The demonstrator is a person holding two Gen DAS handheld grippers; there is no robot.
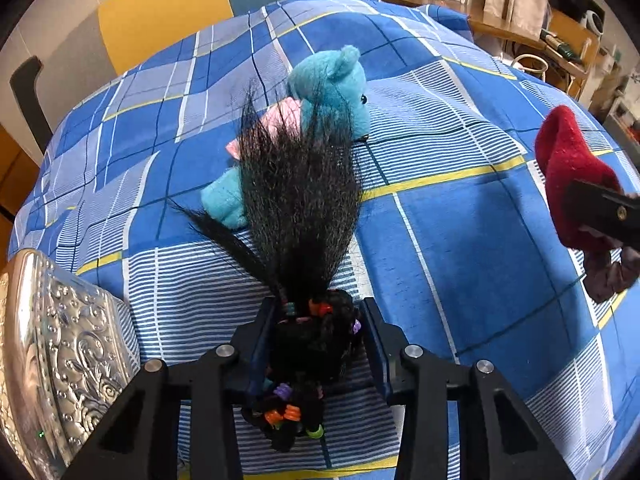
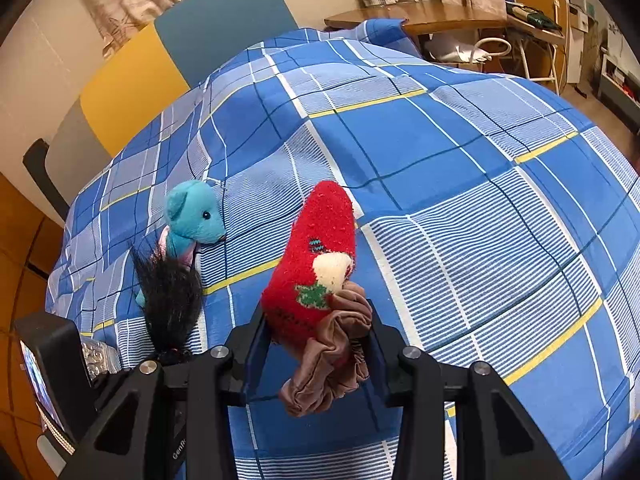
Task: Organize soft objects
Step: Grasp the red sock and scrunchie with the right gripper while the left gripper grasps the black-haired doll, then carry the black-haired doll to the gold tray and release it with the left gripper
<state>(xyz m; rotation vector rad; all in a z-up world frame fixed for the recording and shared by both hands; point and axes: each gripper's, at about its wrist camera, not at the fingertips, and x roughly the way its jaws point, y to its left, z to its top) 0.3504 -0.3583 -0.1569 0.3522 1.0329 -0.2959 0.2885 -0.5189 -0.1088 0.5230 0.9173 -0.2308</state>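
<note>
Mid-task, both your hands loaded, nothing visibly sorted yet.

Your left claw (image 1: 320, 344) is clamped on a black hairpiece bundle with small coloured elastic bands (image 1: 304, 208); the bristly hair fans up toward 12 o'clock in the left wrist view, and the banded end hangs below the jaws. It looks lifted off the bed, though I can't tell whether the banded end touches.

Your right claw (image 2: 316, 344) pinches two things at once: a fuzzy red sock with a cream heel and green pattern (image 2: 316, 256) standing up at 12 o'clock from the jaws, and a crumpled brown sheer stocking (image 2: 332, 360) sagging out at 6 o'clock. From the left wrist view that claw sits at 3 o'clock, well apart from the left one.

Still lying on the bed with the blue plaid sheet (image 2: 480, 184): a turquoise plush bear with pink clothing (image 1: 320, 108), at 12 o'clock just beyond the hair, at 10 o'clock in the right view. It's untouched.

An embossed silver metal box (image 1: 60, 352) sits at 8 o'clock of the left view, near the left claw. Probably the drop spot, but you can't see inside it, so that's a guess.

Judged left: place all three held items, then fetch the bear. Roughly early-to-middle.
</note>
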